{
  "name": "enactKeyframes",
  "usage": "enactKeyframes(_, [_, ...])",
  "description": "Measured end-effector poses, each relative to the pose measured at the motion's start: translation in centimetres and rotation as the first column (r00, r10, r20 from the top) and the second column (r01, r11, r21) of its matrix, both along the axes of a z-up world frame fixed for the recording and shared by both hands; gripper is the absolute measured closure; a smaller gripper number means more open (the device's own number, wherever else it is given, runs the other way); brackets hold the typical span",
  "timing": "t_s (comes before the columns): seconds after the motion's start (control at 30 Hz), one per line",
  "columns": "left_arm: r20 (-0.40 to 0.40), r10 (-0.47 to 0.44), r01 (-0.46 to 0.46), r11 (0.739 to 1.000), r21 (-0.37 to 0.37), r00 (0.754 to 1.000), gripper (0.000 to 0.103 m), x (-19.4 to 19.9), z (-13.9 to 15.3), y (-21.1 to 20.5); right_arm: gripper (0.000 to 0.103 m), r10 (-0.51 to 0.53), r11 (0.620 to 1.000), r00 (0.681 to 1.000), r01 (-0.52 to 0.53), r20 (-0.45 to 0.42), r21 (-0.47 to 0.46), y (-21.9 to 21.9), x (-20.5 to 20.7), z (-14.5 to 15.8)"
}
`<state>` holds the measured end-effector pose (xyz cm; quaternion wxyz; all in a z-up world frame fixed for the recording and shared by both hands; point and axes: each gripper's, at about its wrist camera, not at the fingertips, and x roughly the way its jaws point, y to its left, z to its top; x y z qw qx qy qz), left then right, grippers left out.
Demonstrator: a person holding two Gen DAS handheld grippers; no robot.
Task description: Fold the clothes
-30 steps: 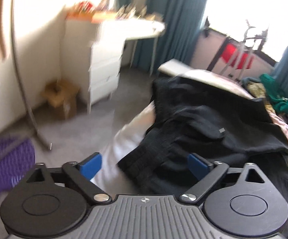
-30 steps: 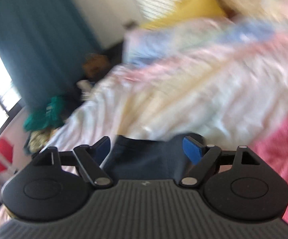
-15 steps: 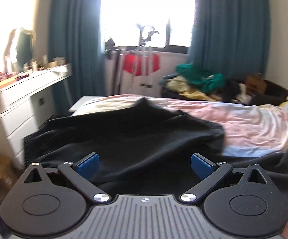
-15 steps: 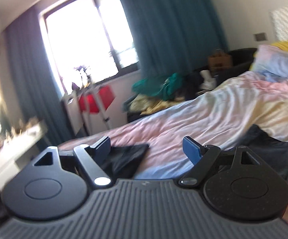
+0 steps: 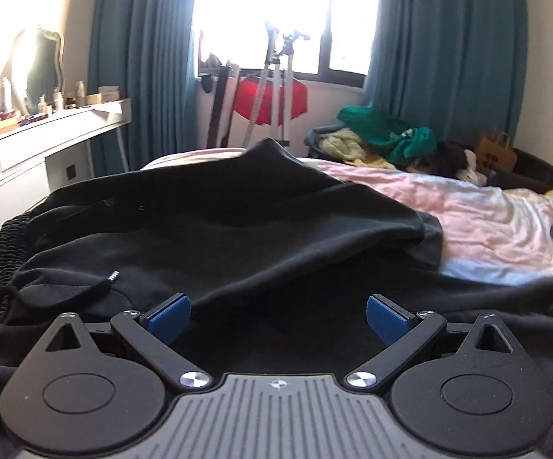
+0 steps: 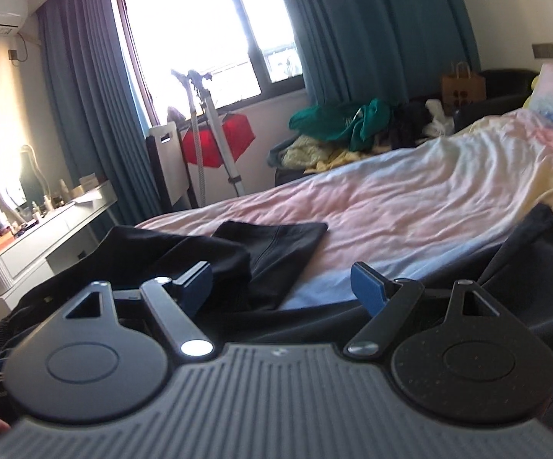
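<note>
A pair of black sweatpants (image 5: 215,237) lies rumpled across the near end of the bed, its ribbed waistband and drawstring at the left. My left gripper (image 5: 278,315) hovers just above the dark cloth, open, its blue pads apart with nothing pinched. In the right wrist view one black trouser leg (image 6: 276,252) stretches out over the pink and white sheet (image 6: 410,206). My right gripper (image 6: 282,287) is open over the cloth's near edge, holding nothing. More black fabric (image 6: 525,252) lies at the right.
A white dressing table (image 5: 47,145) with bottles and a mirror stands left of the bed. Beyond the bed are teal curtains (image 5: 441,57), a metal stand (image 5: 276,88) with a red cloth, a pile of green and yellow clothes (image 5: 376,134) and a paper bag (image 5: 496,153).
Both grippers swung round from the floor and the pillows toward the window side, then settled lower and closer over the black sweatpants. Jaws stayed open throughout.
</note>
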<state>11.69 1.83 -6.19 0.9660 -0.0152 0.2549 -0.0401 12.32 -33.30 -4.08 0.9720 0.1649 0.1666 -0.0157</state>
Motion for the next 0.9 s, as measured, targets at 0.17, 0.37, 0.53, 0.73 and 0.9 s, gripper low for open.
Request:
enactKeyframes(0.17, [0.010, 0.015, -0.014, 1.000, -0.027, 1.000, 0.003, 0.1, 0.5, 1.2, 0.021, 0.019, 1.000, 0.999, -0.020, -0.027, -0.015, 1.0, 0.9, -0.7])
enactKeyframes(0.37, [-0.022, 0.010, -0.011, 0.999, -0.033, 1.000, 0.003, 0.2, 0.3, 1.4, 0.022, 0.047, 0.999, 0.996, -0.047, -0.074, 0.008, 1.6, 1.8, -1.8])
enactKeyframes(0.53, [-0.053, 0.000, -0.002, 0.999, -0.035, 0.999, 0.003, 0.3, -0.1, 1.2, 0.022, 0.057, 0.996, 0.991, -0.048, -0.120, 0.081, 1.3, 2.2, -2.7])
enactKeyframes(0.73, [-0.081, -0.009, 0.004, 0.998, -0.063, 0.997, 0.003, 0.1, -1.6, 0.4, 0.022, 0.149, 0.962, 0.976, -0.104, -0.162, 0.253, 0.3, 3.7, -3.6])
enactKeyframes(0.9, [-0.137, -0.042, 0.033, 0.997, -0.066, 0.990, 0.003, 1.0, -3.3, -1.2, 0.025, 0.223, 0.915, 0.951, -0.129, -0.216, 0.382, -2.2, 9.3, -4.0])
